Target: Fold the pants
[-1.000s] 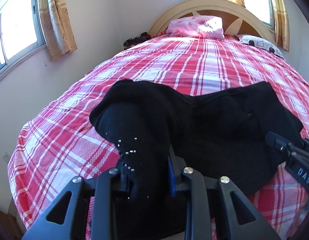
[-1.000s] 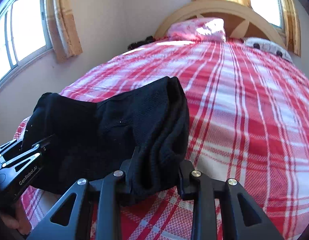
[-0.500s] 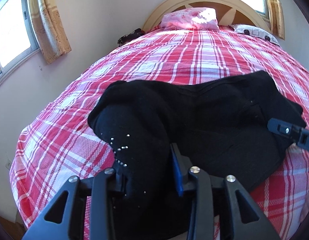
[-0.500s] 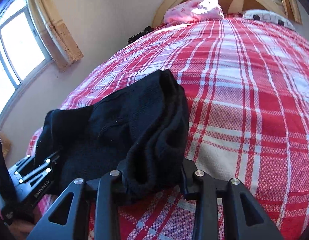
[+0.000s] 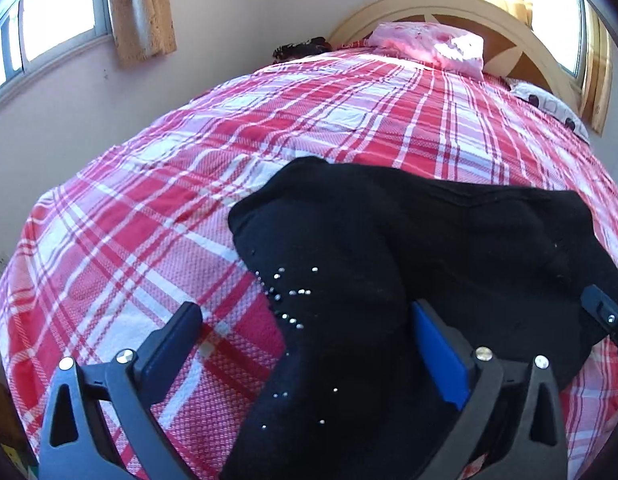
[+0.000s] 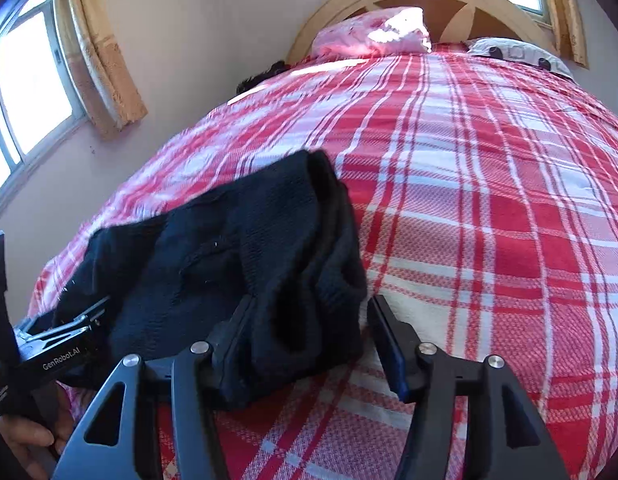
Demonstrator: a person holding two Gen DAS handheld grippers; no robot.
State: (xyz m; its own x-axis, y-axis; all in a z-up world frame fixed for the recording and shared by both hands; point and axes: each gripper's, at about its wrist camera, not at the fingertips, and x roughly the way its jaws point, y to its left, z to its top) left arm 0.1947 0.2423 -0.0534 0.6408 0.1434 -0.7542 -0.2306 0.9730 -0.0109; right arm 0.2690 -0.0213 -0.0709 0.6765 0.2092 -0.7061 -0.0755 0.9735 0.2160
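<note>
Black pants (image 5: 409, 248), with small silver studs near one end, lie folded in a bundle on the red plaid bedspread (image 5: 157, 240). My left gripper (image 5: 305, 332) straddles their near left end with jaws opening wide. Its left finger stands clear of the cloth and the blue-padded right finger (image 5: 437, 344) sits beside it. In the right wrist view, my right gripper (image 6: 309, 320) straddles the thick folded right end of the pants (image 6: 245, 252), jaws opening, and the right finger (image 6: 389, 340) is off the cloth. The other gripper shows at each view's edge.
The bed runs back to a curved wooden headboard (image 5: 449, 12) with a pink pillow (image 5: 429, 46) and a spotted pillow (image 6: 517, 54). A wall with curtained windows (image 5: 53, 12) borders the bed's left side. A person's hand (image 6: 25, 440) holds the left gripper's handle.
Both grippers' jaws have spread apart and released the black cloth they were pinching. The pants have settled lower onto the bedspread. The left gripper has shifted a little.
</note>
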